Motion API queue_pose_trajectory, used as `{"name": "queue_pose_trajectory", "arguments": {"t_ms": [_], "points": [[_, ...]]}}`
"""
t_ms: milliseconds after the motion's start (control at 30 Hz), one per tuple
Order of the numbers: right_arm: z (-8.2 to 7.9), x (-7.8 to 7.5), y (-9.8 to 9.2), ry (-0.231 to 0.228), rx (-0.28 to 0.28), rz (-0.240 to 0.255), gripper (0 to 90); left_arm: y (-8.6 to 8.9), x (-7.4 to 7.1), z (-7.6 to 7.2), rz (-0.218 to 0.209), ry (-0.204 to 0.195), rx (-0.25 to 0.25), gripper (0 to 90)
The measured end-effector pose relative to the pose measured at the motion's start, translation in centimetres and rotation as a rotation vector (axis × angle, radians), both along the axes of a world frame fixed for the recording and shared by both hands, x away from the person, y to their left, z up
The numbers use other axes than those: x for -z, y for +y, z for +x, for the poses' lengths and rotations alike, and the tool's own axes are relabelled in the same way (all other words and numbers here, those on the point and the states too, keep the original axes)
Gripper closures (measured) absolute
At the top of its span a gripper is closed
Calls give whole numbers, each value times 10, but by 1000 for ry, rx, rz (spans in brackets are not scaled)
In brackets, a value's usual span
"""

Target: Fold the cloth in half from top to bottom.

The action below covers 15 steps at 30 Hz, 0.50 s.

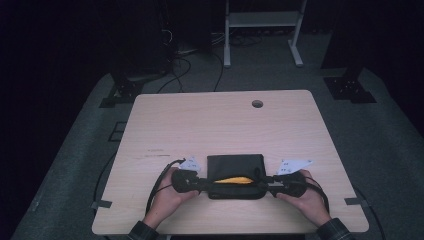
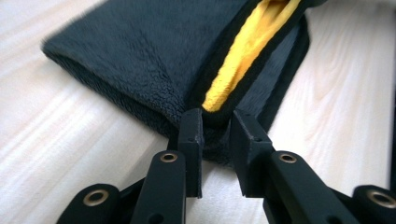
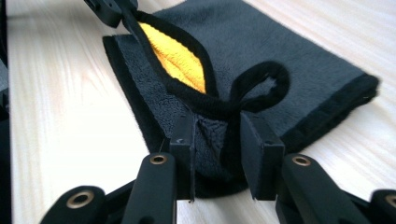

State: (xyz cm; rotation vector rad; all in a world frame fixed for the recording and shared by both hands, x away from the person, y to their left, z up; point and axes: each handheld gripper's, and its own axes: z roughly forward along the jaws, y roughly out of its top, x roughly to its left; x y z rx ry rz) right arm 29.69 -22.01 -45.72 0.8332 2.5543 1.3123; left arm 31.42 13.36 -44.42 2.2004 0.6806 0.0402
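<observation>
**Two grippers at the ends of a folded dark cloth**

Nearest to us in the high view are the person's plaid sleeves (image 1: pixel 142 231) at the table's near edge, and just beyond them our two hands, each wrapped round a gripper. The left gripper (image 2: pixel 216 122) points inward at the left end of a folded dark cloth (image 1: pixel 235 167); the right gripper (image 3: pixel 215 125) points inward at its right end. The cloth lies flat on the wooden table (image 1: pixel 220 120), between the two grippers, near the front edge and about midway across.

In the left gripper view we see the jaws standing a little apart, with the cloth's corner and its black hem in the gap; we cannot tell whether the pads press on it. In the right gripper view the jaws also stand apart, with a black loop (image 3: pixel 261 86) of the hem rising just past them, and here too we cannot tell if the fabric is pinched.

Between the cloth's top layers a yellow lining (image 1: pixel 233 180) shows.

Farther off, the table has a round hole (image 1: pixel 257 104) near its far edge. Beyond it lie cables (image 1: pixel 187 67) on the floor and a white frame (image 1: pixel 262 30).
</observation>
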Motion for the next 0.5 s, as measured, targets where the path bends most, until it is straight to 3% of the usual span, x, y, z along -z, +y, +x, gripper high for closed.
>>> {"name": "queue_pose_trajectory", "arguments": {"t_ms": [100,267,400,500], "points": [[-5,-5,-11,-7,5,29,665,6,-8,-2,-36,-9,-2,734],[-11,-15,-33,-33,61,64,713,13,-17,0,-62,-37,-26,760],[-1,-17,-40,-38,97,80,746,11,-18,9,-66,-50,-35,790],[9,-16,-35,-23,91,93,744,4,-17,17,-63,-54,-32,793]]}}
